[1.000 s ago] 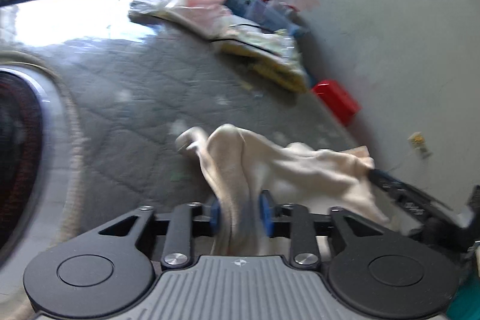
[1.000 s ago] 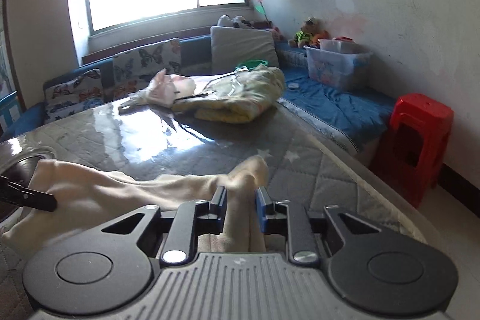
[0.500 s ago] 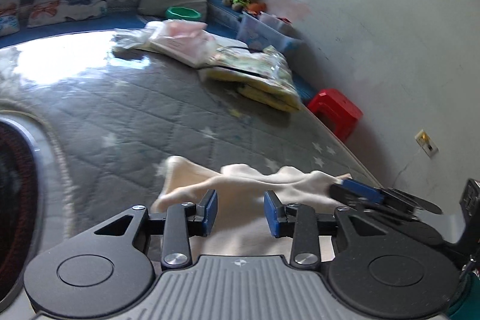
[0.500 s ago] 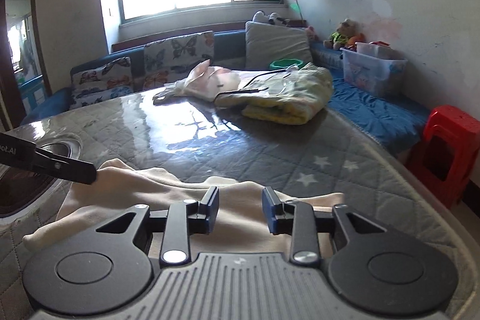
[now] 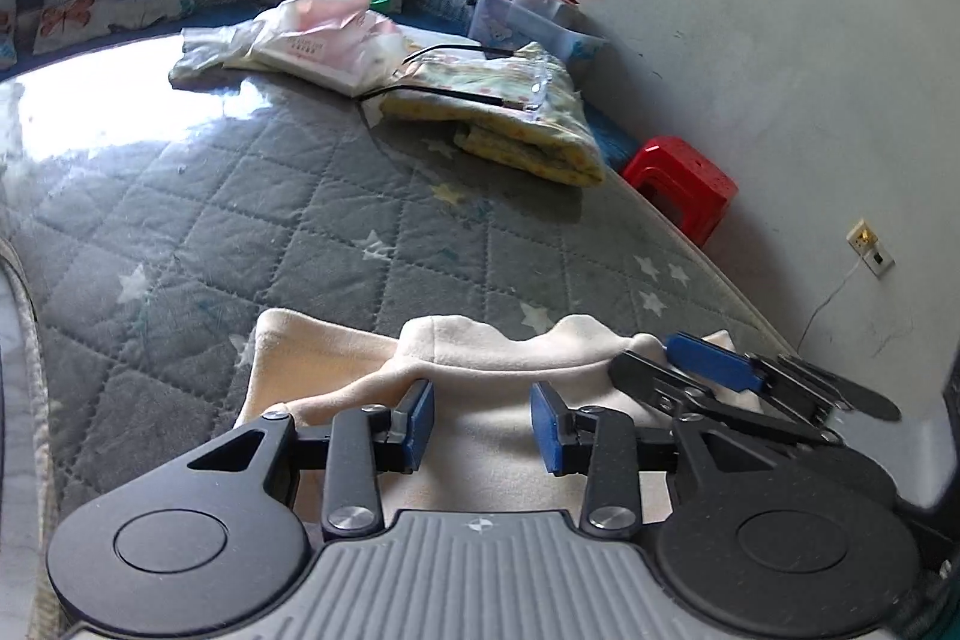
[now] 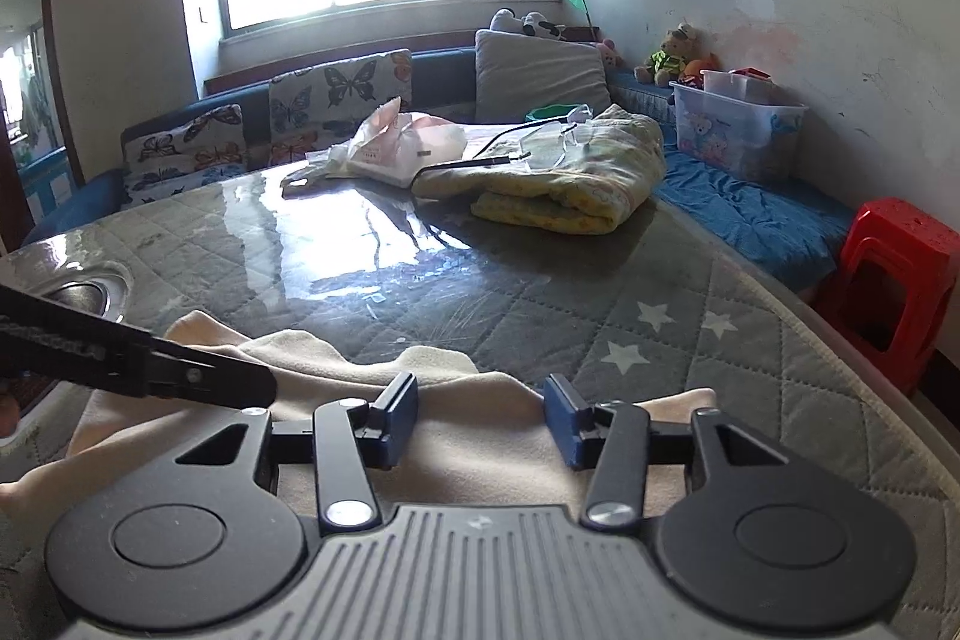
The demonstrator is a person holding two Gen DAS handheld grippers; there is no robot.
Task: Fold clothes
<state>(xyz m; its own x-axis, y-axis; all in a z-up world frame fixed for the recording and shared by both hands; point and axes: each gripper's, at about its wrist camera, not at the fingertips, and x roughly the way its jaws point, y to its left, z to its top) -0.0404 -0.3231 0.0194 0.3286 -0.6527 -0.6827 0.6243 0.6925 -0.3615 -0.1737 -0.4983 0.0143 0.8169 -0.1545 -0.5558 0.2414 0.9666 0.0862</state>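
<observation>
A cream garment [image 5: 492, 358] lies folded and rumpled on the grey quilted bed, at its near edge; it also shows in the right wrist view [image 6: 474, 436]. My left gripper [image 5: 483, 421] is open just above the garment, holding nothing. My right gripper [image 6: 480, 415] is open over the same garment, also empty. In the left wrist view the right gripper's fingers [image 5: 708, 367] lie on the garment's right end. In the right wrist view the left gripper's finger [image 6: 150, 367] crosses the garment's left end.
A folded yellow blanket [image 5: 510, 124] and a pink plastic bag [image 5: 324, 34] lie at the far side of the bed [image 5: 300, 196]. A red stool [image 5: 684, 187] stands by the wall at the right. Butterfly cushions [image 6: 336, 91] and a storage box [image 6: 732, 130] line the back.
Both grippers let go of the cream garment and opened wide. The garment dropped from a raised bunch to lie flat on the bed, and both grippers backed off slightly.
</observation>
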